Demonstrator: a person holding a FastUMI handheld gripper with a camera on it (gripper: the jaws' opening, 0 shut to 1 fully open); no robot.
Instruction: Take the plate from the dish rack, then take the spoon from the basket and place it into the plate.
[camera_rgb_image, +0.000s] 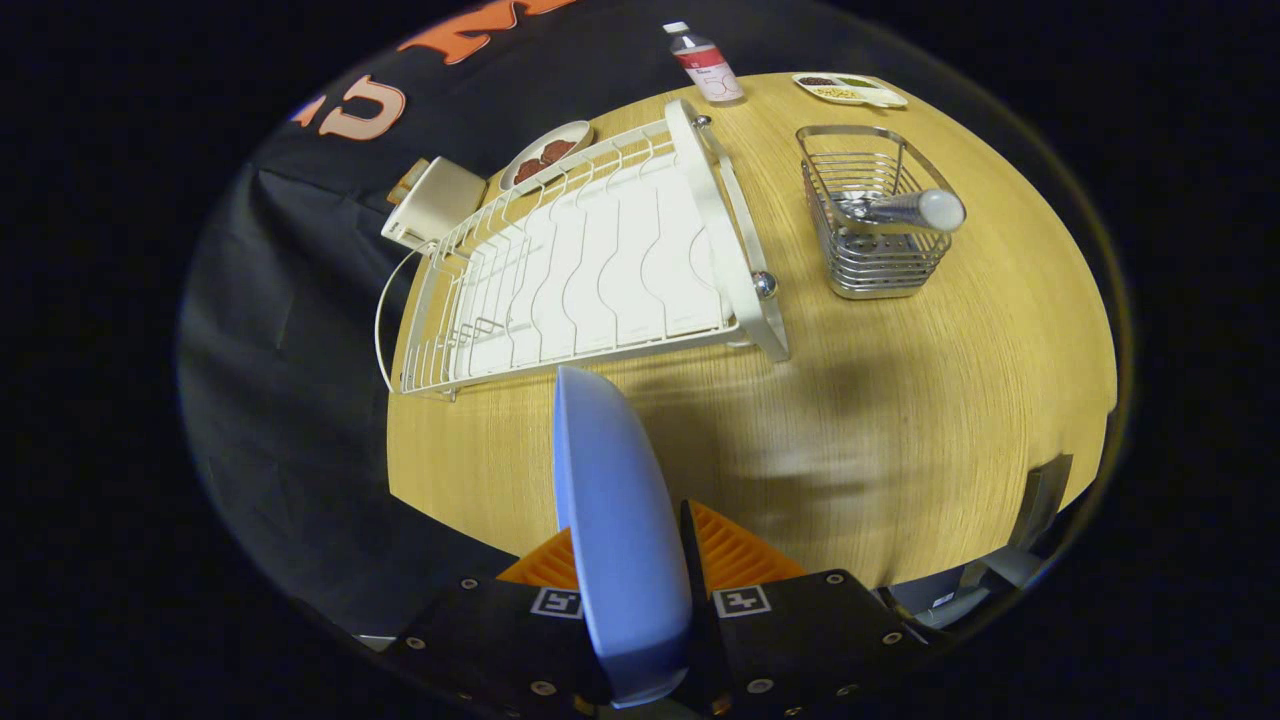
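The claw (640, 560) grips a smooth, pale blue plate (615, 520) on edge between its two fingers, the plate standing upright and reaching forward over the near part of the counter (900, 420), a round-fronted top of light wood grain; ahead of the plate lies the dish rack (590, 270), white wire with wavy ribs over a flat white tray, a rounded metal knob at its near right corner; to the right of the rack, well apart from it, stands the basket (875, 215), of shiny metal wire with a square mouth, with the spoon (905, 208) lying tilted across its top, its rounded end over the right rim; bare wood lies open between rack, basket and the plate; beyond the rack sit a small bottle (705, 65) with a red label too small to read, a shallow tray of food (850, 88), an oval dish (545, 153) and a cream box (435, 203).
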